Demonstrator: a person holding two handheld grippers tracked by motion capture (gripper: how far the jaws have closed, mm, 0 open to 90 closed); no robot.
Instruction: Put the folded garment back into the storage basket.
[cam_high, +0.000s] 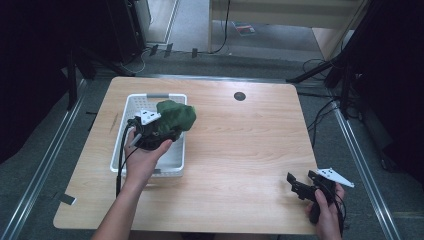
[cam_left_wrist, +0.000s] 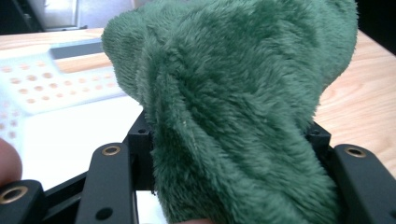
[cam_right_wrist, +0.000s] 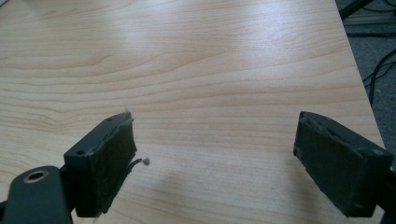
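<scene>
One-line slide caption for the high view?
Left gripper holds a green plush cloth over the white basket; right gripper open near table edge.

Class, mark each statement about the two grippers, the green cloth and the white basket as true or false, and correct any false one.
1. The left gripper is shut on the green fluffy cloth. True.
2. The cloth lies flat on the bare wooden table. False: it is held up over the white basket.
3. The right gripper has its jaws apart with nothing between them. True.
4. The right gripper hovers over the basket. False: it is near the table's right front corner, far from the basket.
5. The basket sits on the left half of the table. True.
</scene>
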